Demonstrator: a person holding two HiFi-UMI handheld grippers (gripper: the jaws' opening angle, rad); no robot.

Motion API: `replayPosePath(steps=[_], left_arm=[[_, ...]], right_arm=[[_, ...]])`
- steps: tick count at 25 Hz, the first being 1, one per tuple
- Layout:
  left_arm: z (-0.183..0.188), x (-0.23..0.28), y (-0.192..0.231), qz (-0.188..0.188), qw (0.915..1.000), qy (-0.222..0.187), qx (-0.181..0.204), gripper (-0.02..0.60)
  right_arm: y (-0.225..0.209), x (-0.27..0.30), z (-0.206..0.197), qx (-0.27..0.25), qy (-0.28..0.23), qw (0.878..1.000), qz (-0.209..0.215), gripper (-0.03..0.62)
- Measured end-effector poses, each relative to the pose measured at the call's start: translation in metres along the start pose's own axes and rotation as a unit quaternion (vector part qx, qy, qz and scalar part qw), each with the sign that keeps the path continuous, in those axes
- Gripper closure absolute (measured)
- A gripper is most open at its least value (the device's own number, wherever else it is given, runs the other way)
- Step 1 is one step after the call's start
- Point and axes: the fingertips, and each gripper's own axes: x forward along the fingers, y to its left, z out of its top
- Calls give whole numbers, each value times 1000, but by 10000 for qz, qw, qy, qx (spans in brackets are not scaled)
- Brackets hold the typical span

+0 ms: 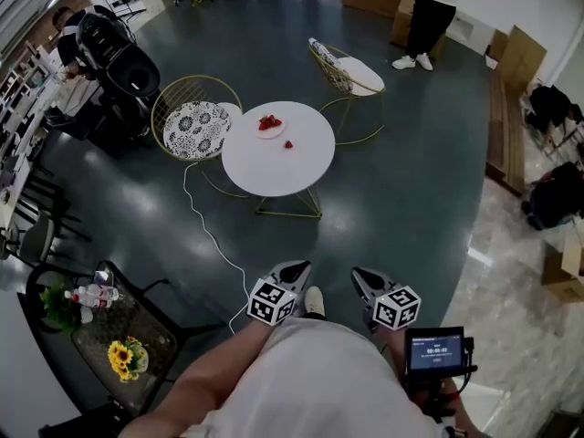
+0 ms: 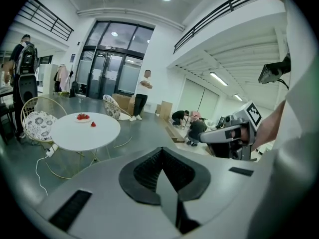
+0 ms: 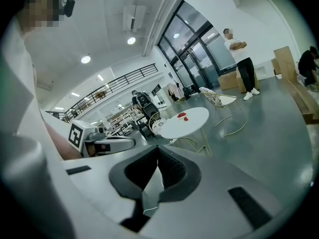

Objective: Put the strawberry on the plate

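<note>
White and round, the small counter (image 1: 278, 167) stands well apart from me across the dark floor. The single loose red strawberry (image 1: 288, 144) lies on it just beside the small white plate (image 1: 274, 135), which carries other berries. My left tool (image 1: 294, 272) and right tool (image 1: 365, 279) both hang near my body, jaws pressed together with nothing between them. A thin white cable (image 1: 205, 231) snakes over the floor toward my feet, and I could catch it walking in. Reaching with closed jaws could nudge the berry off the edge, and a hard squeeze would likely crush it.
</note>
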Motion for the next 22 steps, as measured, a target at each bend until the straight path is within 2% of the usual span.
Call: replayPosePath(steps=[6,13,22], left_arm=[[28,21,35,-117,9998,-134,69,574],[56,24,96,187,9991,-380,-17,574],[59,5,99,424,9982,-400,-120,574]], right_arm=[[-16,38,41,-174,-76,9998,-45,586],[-21,97,82,-424,-98,9989,188,586],[-7,104,87,-447,103,9981,403,586]])
